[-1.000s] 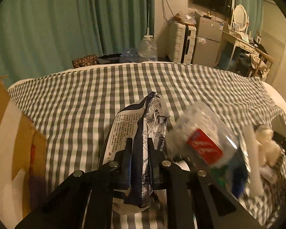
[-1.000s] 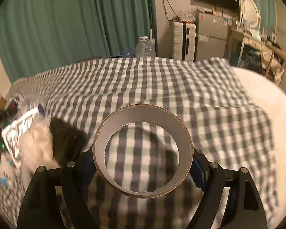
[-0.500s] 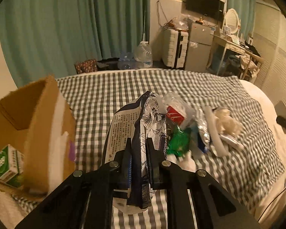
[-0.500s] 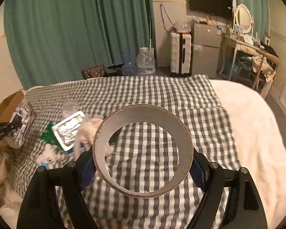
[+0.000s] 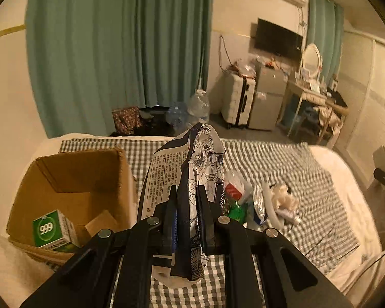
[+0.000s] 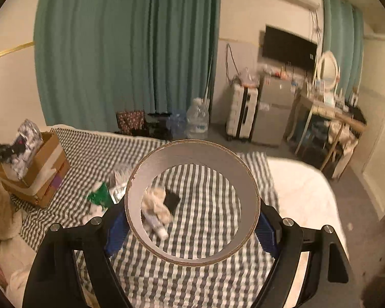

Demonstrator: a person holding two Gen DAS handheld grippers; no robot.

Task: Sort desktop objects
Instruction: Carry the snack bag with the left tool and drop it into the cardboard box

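Left gripper [image 5: 186, 200] clamped on black-and-white patterned packet [image 5: 192, 159], held upright above checkered cloth [image 5: 282, 159], just right of cardboard box [image 5: 71, 179]. Also visible far left in right wrist view, packet [image 6: 27, 141] up beside box [image 6: 38, 169]. Box open, green 999 carton [image 5: 52, 229] standing in near-left corner, small cardboard piece [image 5: 100, 222] next to it.

Right gripper [image 6: 192, 220] clamped on tape roll [image 6: 192, 164], blue pads [image 6: 116, 227] pressing outer sides, roll held on edge with hole facing forward, above cloth [image 6: 208, 200].

Beyond, loose pile on cloth: green wrapper [image 5: 234, 209], red-labelled clear bag [image 5: 233, 190], silver pouch [image 5: 259, 200], white tube [image 5: 270, 205], crumpled cream wad [image 5: 282, 195]. Through roll hole: cream wad [image 6: 155, 202], small tube [image 6: 156, 227] touching it, black square [image 6: 172, 199] just beside. Green wrapper [image 6: 100, 196] left of roll, blurred.

Farther back, on floor: water bottle [image 5: 199, 105], white suitcase [image 5: 238, 98], grey cabinet [image 5: 268, 97], desk with round mirror [image 5: 311, 57]. Teal curtain [image 5: 120, 46] and wall TV [image 5: 278, 38] at rear.
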